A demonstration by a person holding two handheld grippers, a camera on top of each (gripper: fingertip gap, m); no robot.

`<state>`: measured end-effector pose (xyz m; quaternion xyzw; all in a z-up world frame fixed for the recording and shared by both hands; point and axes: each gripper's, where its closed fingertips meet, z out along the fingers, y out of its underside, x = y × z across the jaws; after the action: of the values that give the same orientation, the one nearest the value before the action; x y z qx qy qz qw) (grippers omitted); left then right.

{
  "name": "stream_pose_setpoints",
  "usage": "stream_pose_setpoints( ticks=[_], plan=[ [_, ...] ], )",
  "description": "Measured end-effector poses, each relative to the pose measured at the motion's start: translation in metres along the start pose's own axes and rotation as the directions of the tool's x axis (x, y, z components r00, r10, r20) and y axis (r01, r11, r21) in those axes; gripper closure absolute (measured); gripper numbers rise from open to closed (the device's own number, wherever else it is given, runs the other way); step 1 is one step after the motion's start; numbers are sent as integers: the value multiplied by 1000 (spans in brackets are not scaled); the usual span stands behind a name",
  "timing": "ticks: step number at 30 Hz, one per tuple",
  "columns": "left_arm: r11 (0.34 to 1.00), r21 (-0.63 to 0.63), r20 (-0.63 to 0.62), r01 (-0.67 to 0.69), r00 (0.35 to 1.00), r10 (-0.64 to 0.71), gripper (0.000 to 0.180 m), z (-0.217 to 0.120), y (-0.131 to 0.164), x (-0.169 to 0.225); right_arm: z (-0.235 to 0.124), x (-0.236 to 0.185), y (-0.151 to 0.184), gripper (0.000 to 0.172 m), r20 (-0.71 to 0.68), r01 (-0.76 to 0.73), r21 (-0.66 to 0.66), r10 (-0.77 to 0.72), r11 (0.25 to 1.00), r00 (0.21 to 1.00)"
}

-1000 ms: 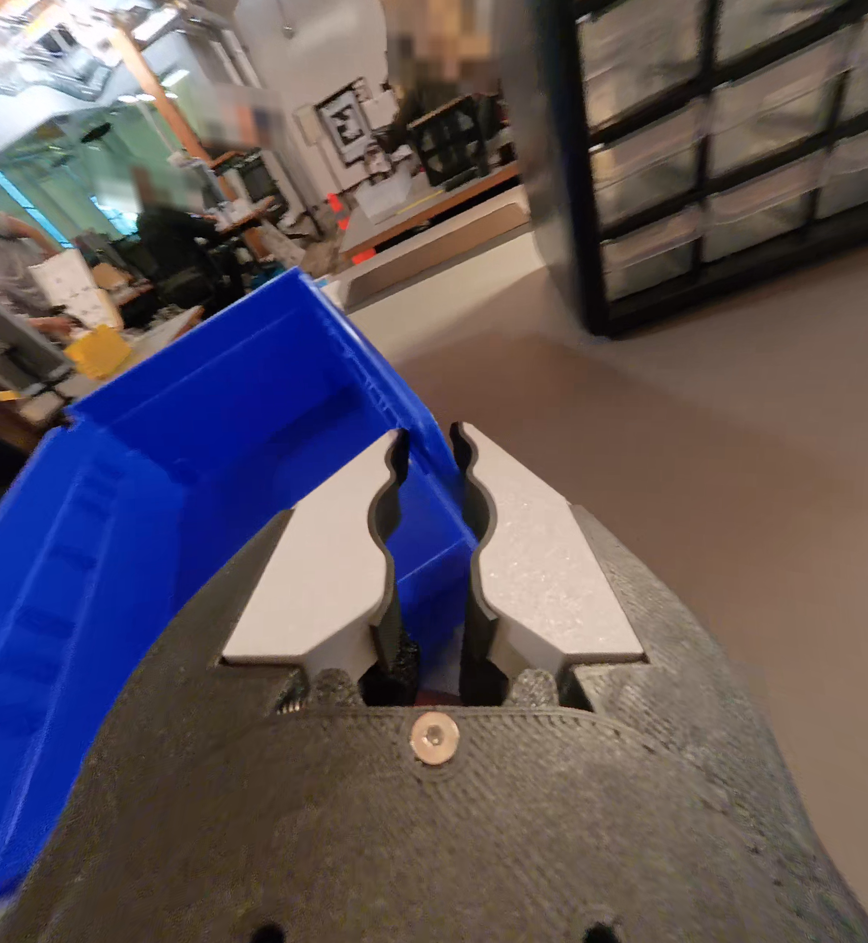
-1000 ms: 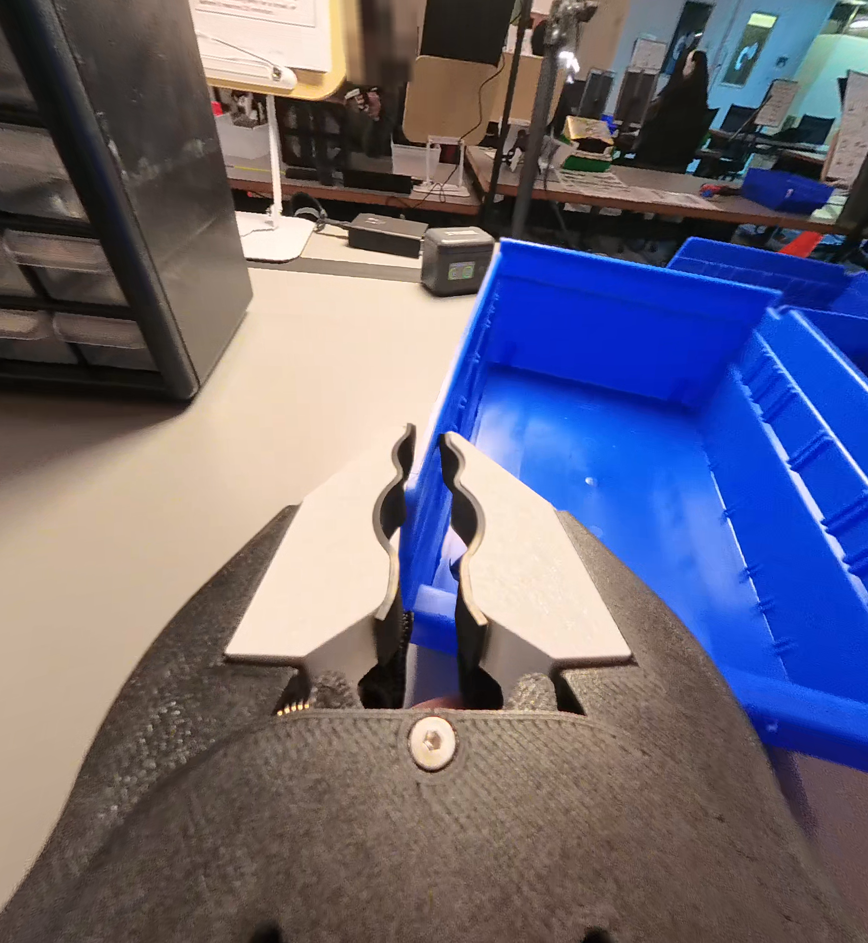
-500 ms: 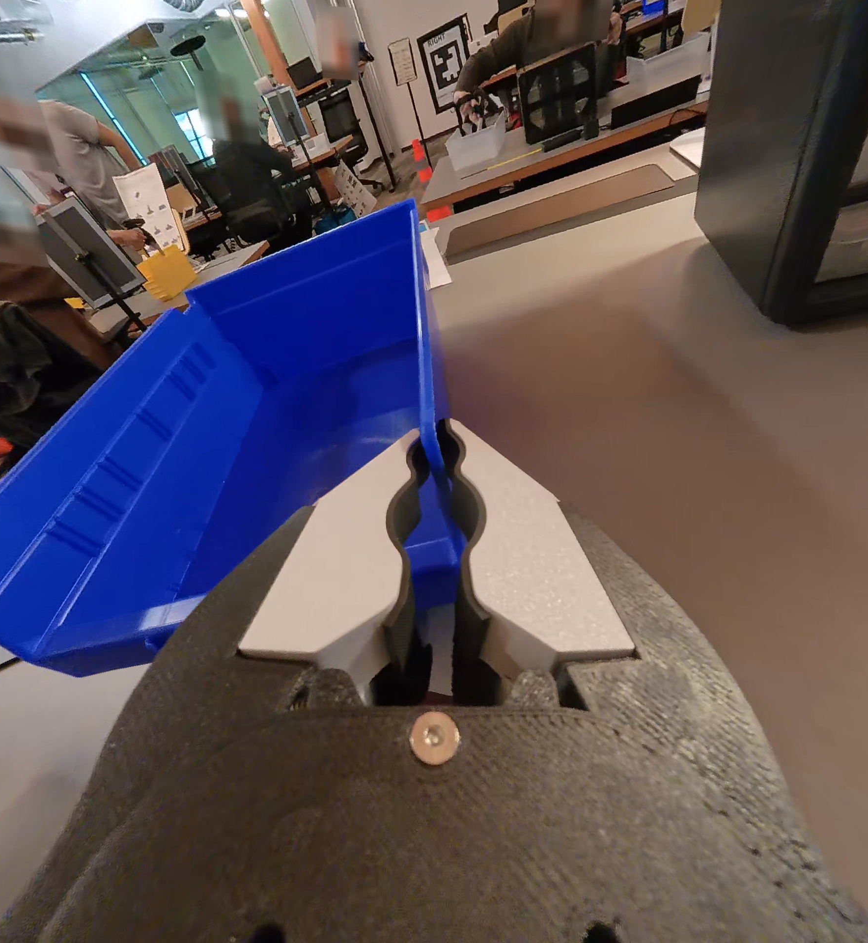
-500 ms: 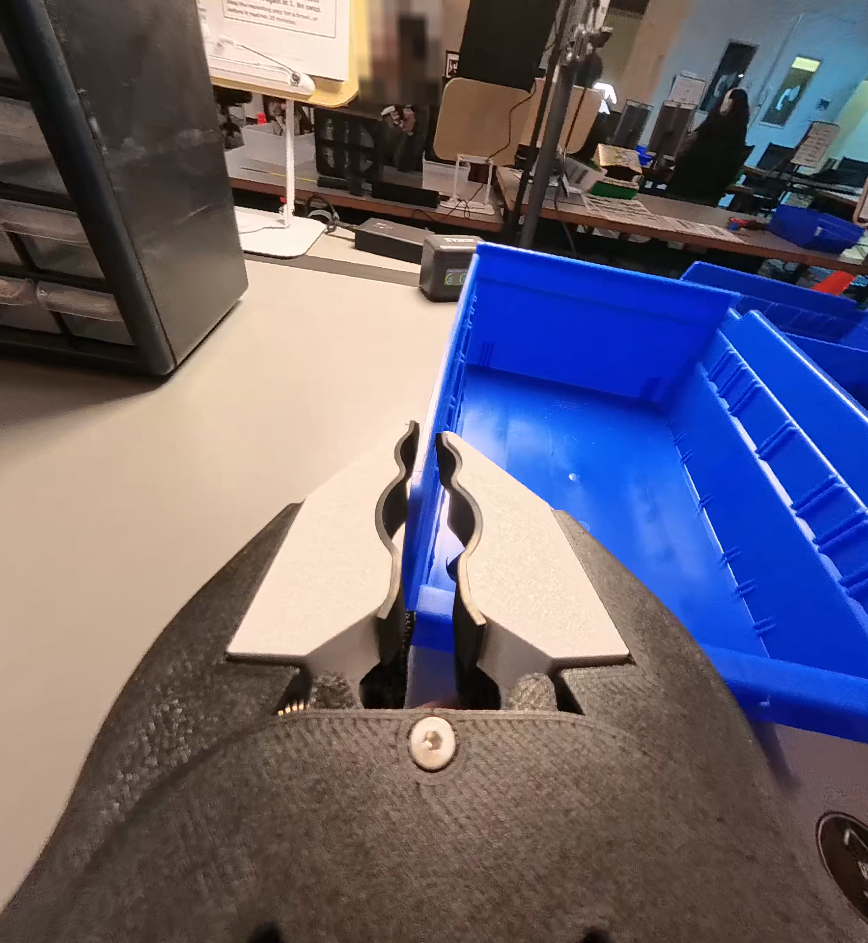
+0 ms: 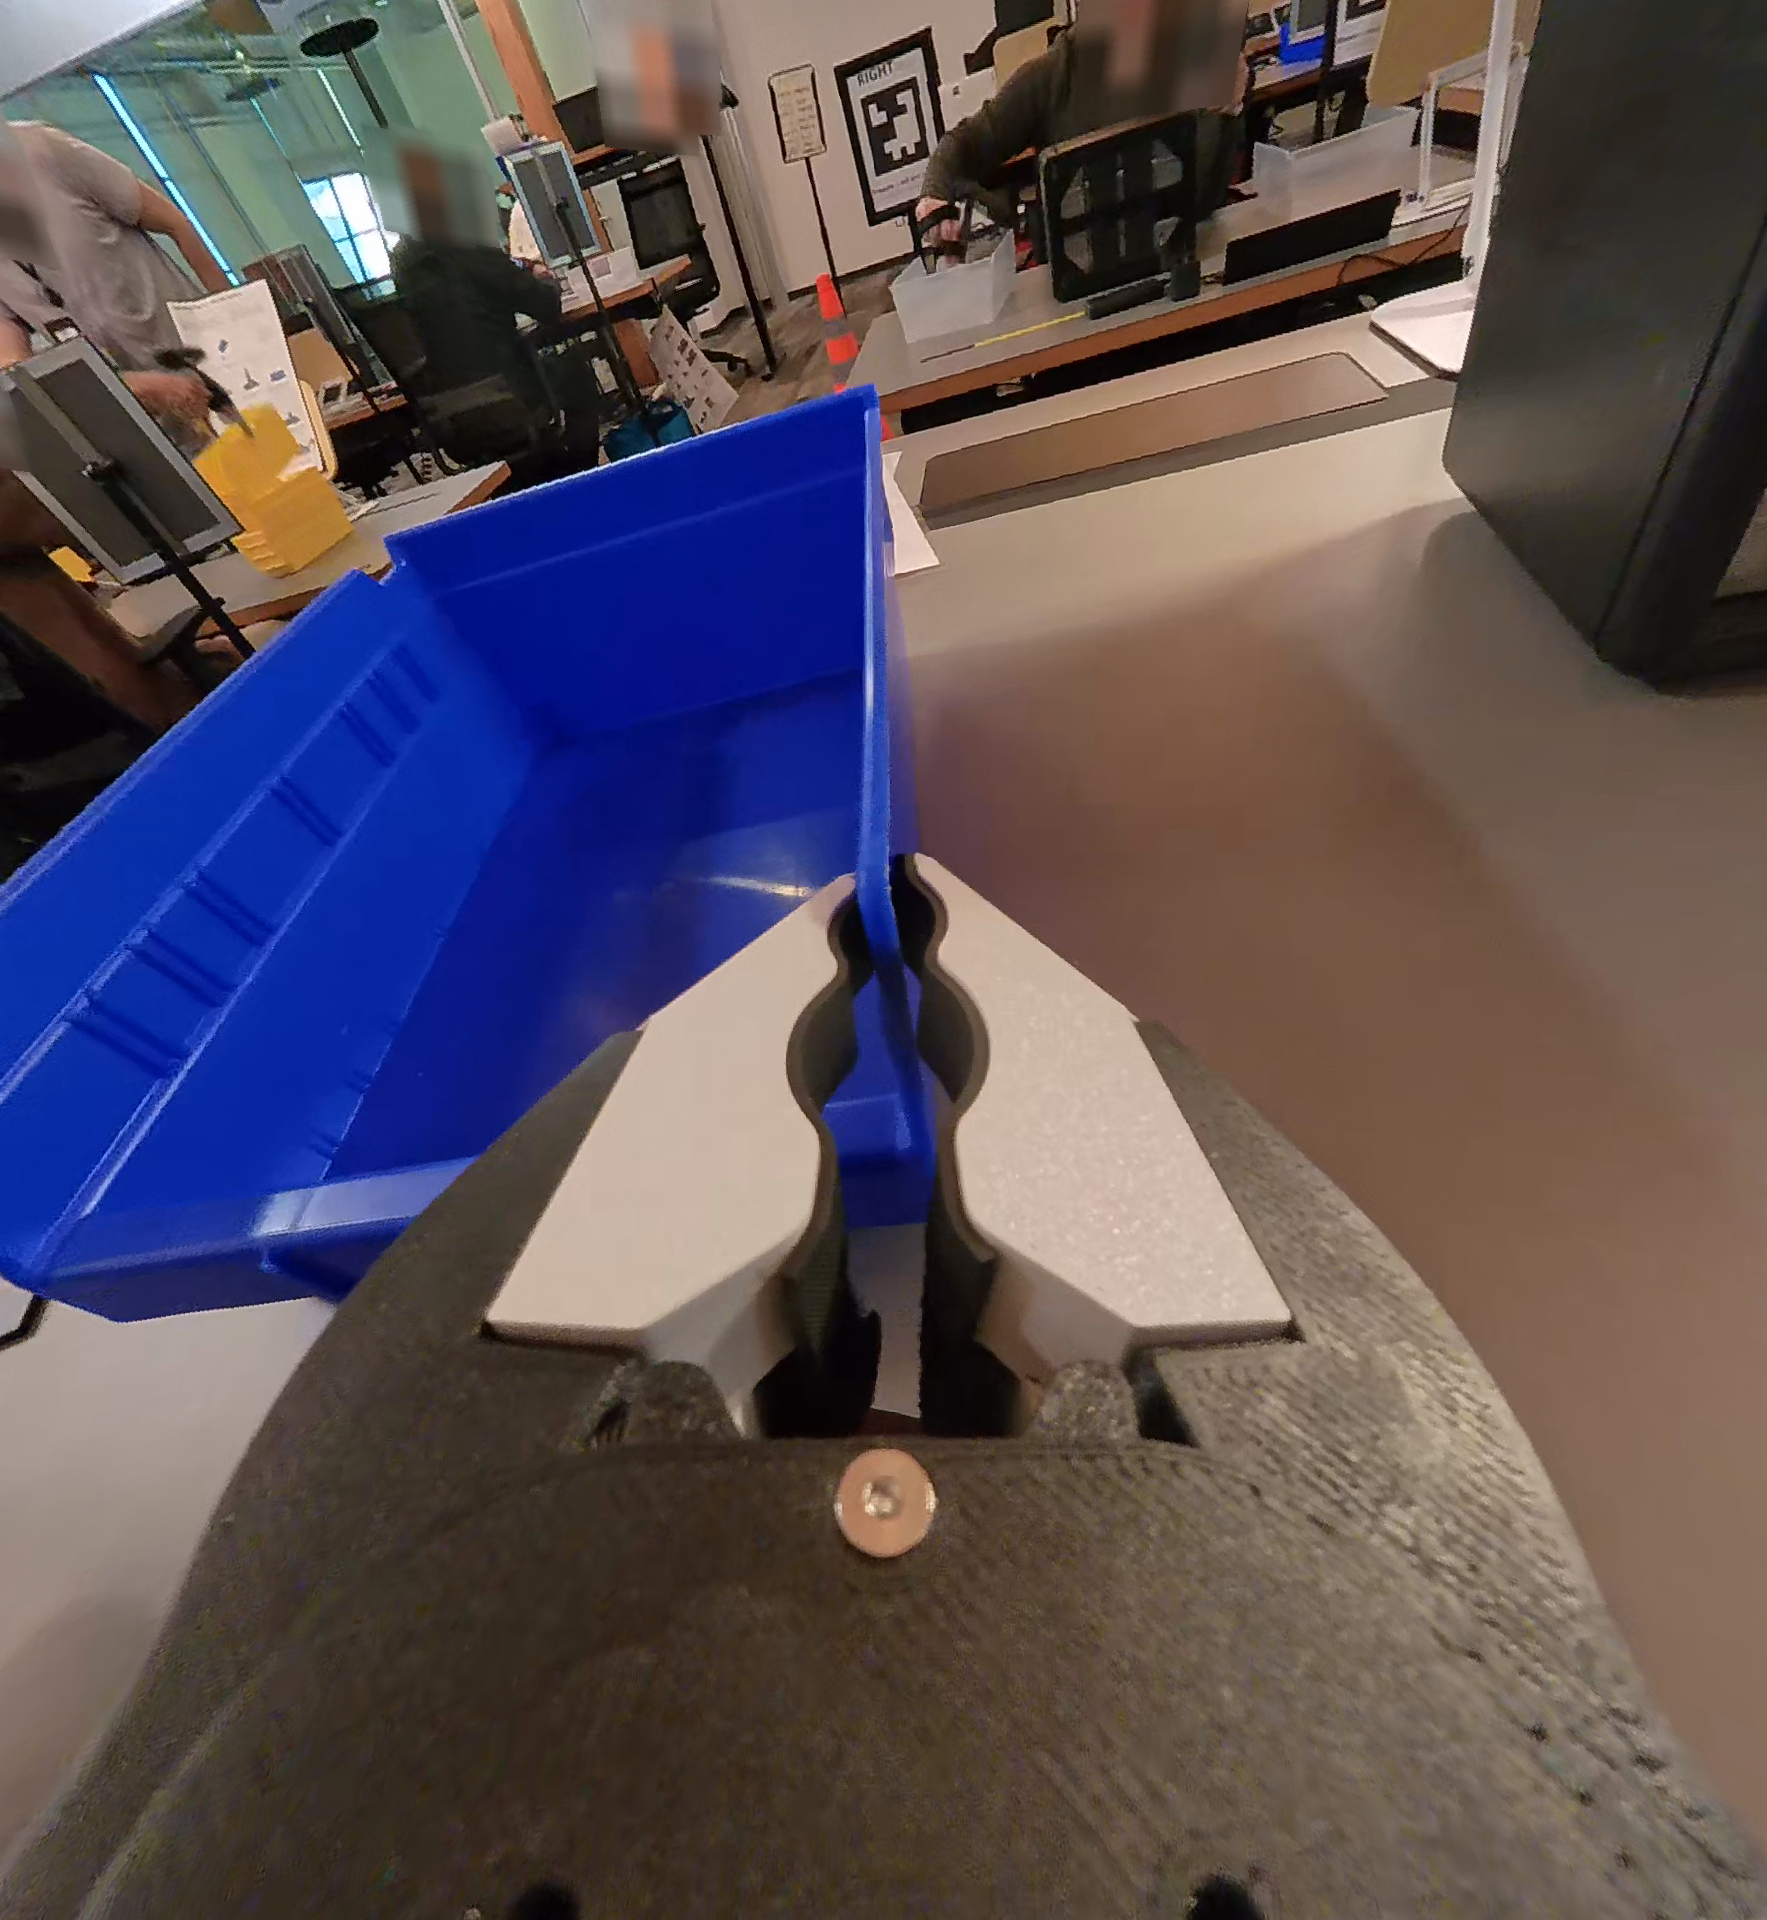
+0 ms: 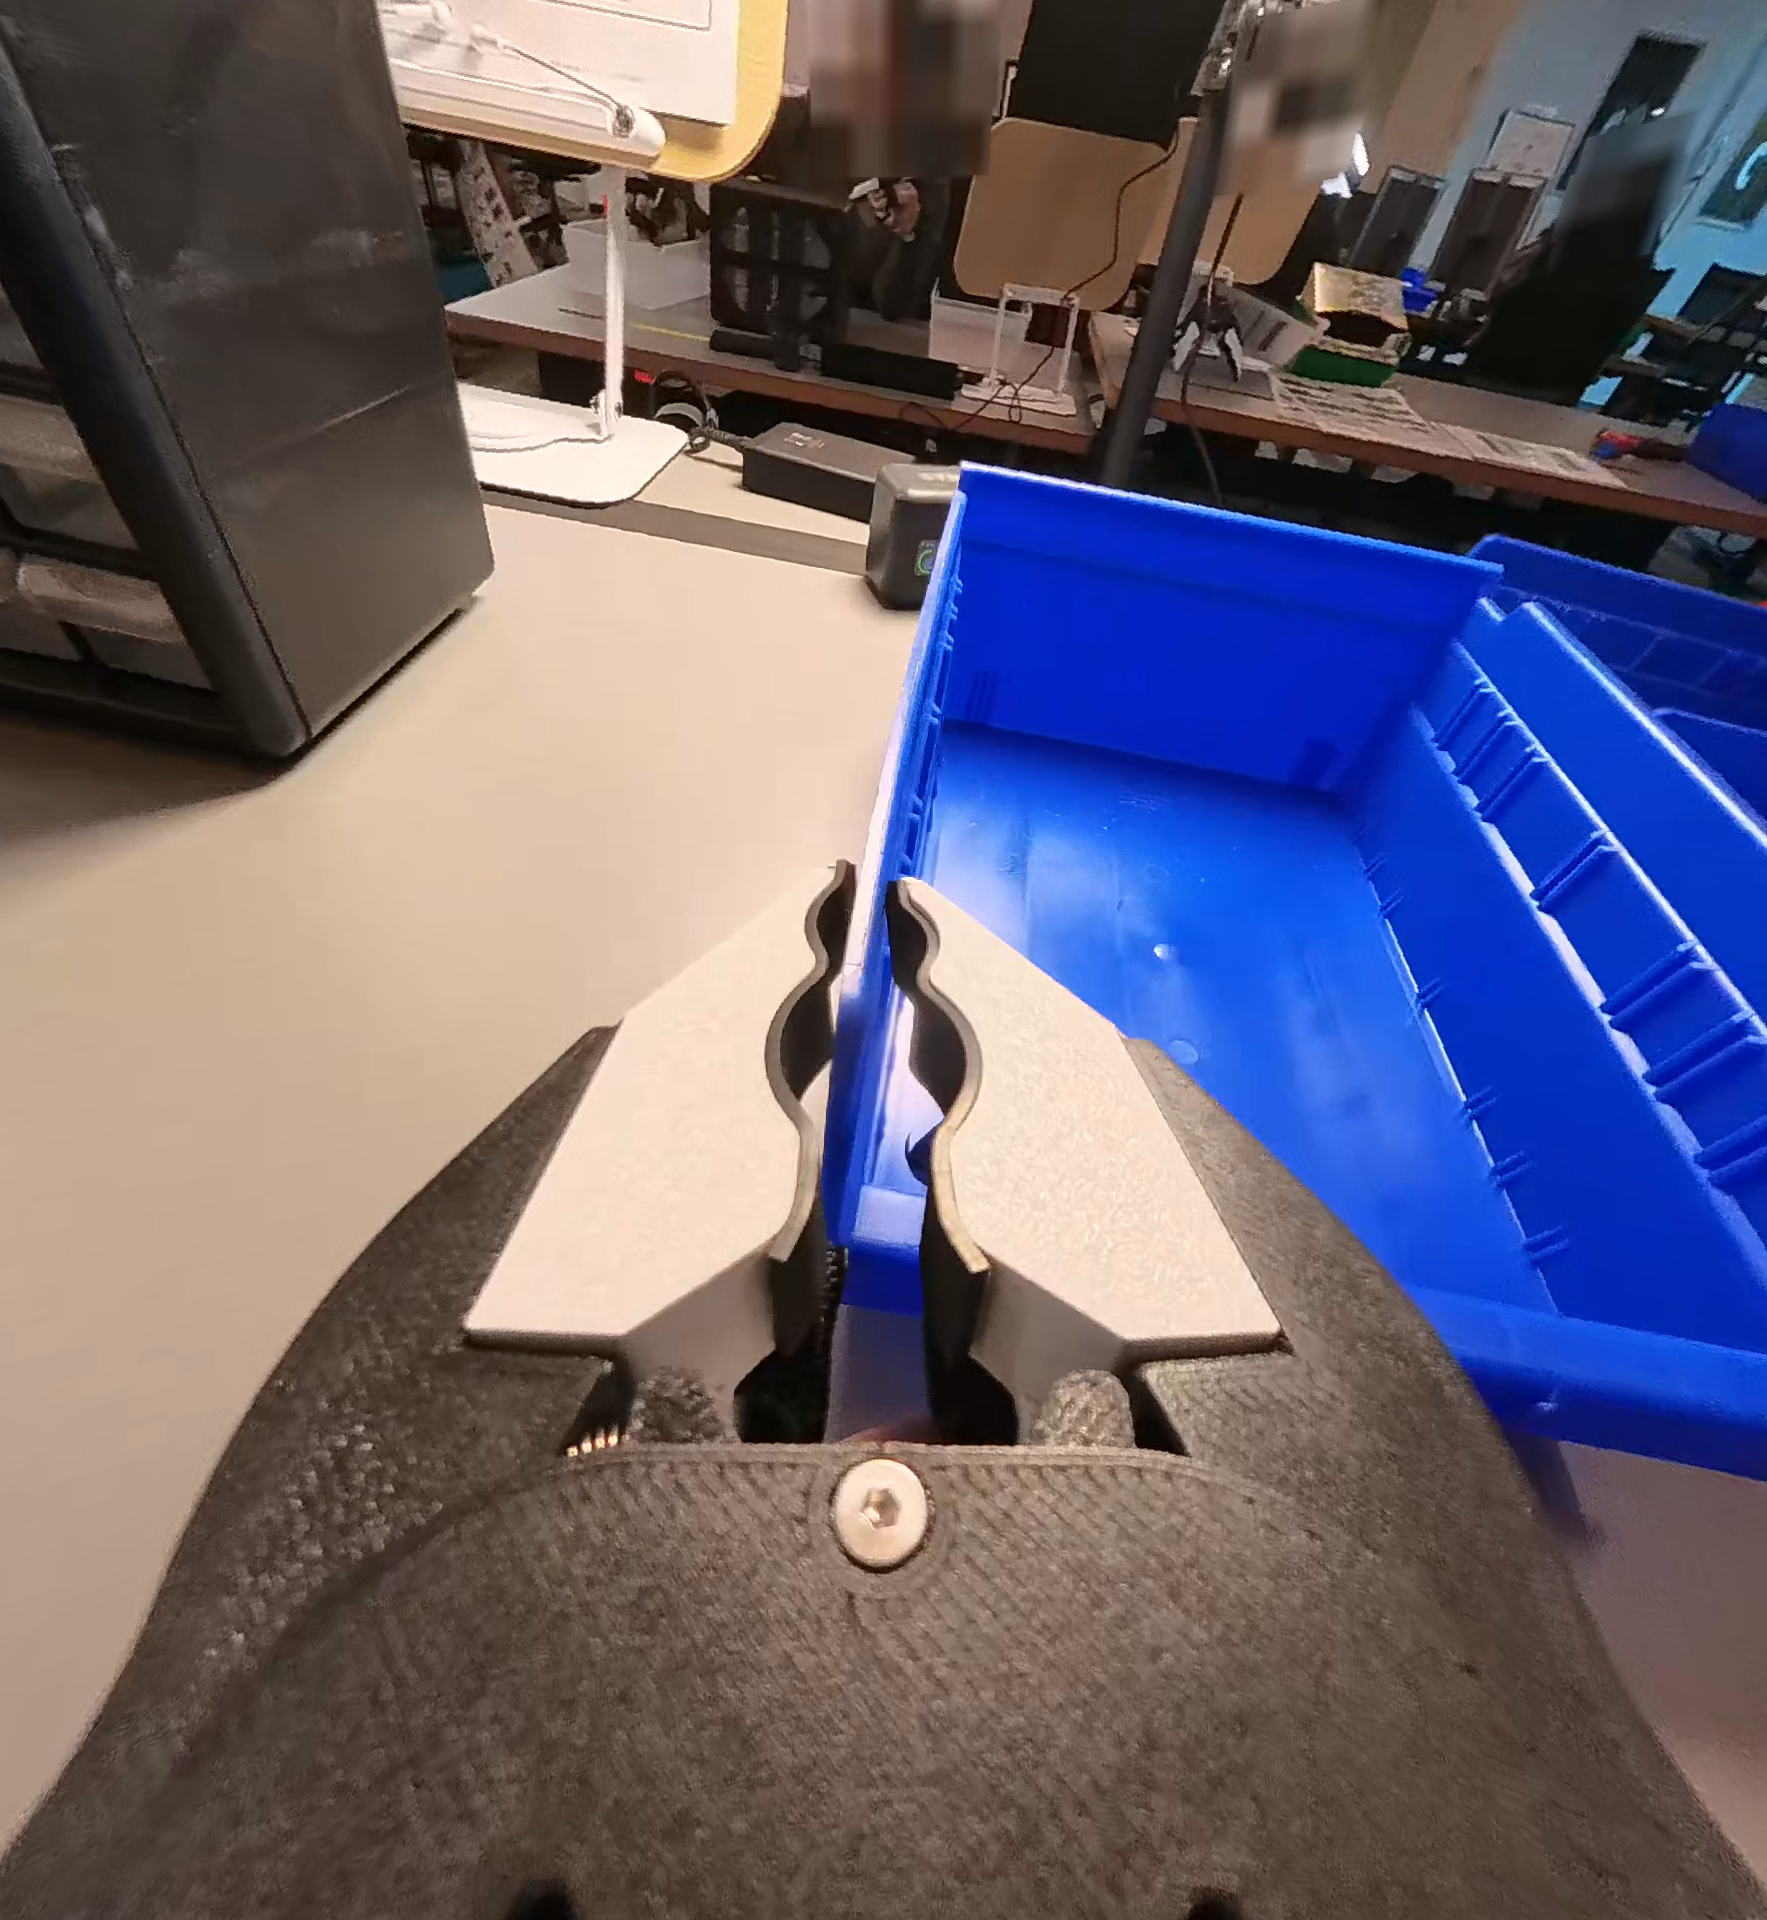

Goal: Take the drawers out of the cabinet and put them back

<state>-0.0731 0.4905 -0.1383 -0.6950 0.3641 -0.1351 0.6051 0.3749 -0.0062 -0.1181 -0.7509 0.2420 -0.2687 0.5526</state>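
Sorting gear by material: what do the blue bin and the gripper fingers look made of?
Blue bin: likely moulded plastic, glossy, with ribbed thin walls and glints on its floor. Left gripper's fingers: grey, matte, speckled faces, probably printed plastic; dark wavy pads look rubbery, though that is uncertain.

Grey tabletop (image 6: pixel 235 1039) — bearing a black drawer cabinet (image 6: pixel 266 416), blue bins (image 6: pixel 1274 987), white lamp base (image 6: pixel 567 457).

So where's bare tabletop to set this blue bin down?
Bare grey table lies between the blue bin and the black drawer cabinet, and continues toward the white lamp base. To the bin's right it is crowded with more blue bins.
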Motion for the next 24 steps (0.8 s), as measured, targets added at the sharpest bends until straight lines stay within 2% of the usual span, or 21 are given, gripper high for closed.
stream_pose_setpoints(
  ticks=[5, 11, 16, 24],
  plan=[
    [999, -4, -26, 39, 999, -39, 178, 1, 0, -1, 15, 4, -3, 163, 4, -36, -2, 36, 999, 999],
    [998, -17, -36, 60, 997, -61, 177, 3, 0, -4, 3, 4, 0, 165, -59, -55, -7, 54, 998, 997],
    [999, -42, -20, 3, 1000, -4, 178, 6, 2, -13, -10, 0, 3, 165, -103, -46, -27, 43, 999, 994],
    [999, -45, -41, 27, 999, -29, 178, 6, 6, -25, -4, -2, 1, 166, -95, -48, -15, 46, 999, 994]
  ],
)
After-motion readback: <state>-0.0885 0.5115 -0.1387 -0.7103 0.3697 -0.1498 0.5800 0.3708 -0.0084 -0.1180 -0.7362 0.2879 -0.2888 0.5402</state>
